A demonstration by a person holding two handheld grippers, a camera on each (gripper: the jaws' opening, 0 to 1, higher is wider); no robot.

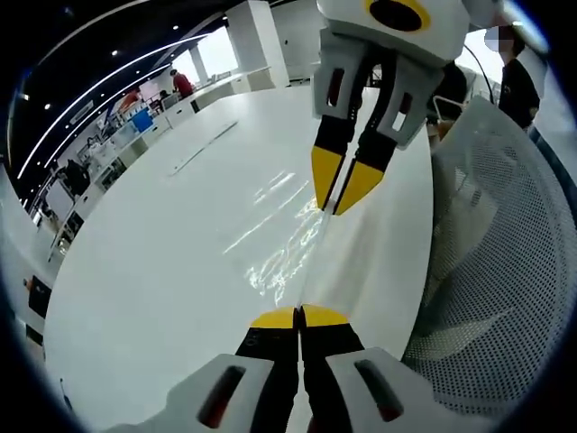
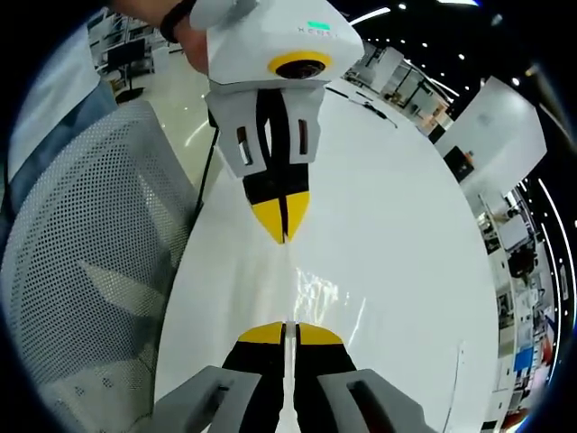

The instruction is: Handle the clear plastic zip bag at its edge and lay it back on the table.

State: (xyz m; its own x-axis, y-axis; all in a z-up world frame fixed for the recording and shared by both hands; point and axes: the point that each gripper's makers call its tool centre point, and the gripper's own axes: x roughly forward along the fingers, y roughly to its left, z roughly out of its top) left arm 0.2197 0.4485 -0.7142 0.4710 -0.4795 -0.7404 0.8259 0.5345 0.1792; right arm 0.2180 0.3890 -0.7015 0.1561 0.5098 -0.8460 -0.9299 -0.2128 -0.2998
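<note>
The clear plastic zip bag (image 1: 287,245) hangs stretched between my two grippers above the white table (image 1: 153,262); only its glints and creases show. My left gripper (image 1: 299,317) is shut on the bag's near edge at the bottom of the left gripper view. Facing it from the top, my right gripper (image 1: 341,200) pinches the opposite edge. In the right gripper view, my right gripper (image 2: 290,332) is shut on the bag (image 2: 317,296). The left gripper (image 2: 283,225) points down at it from above, jaws together, over the table (image 2: 406,216).
A grey mesh chair back (image 1: 505,271) stands close beside the table's edge, also seen in the right gripper view (image 2: 81,271). A person (image 1: 518,77) stands behind the chair. Desks and people (image 1: 135,113) line the far side of the room.
</note>
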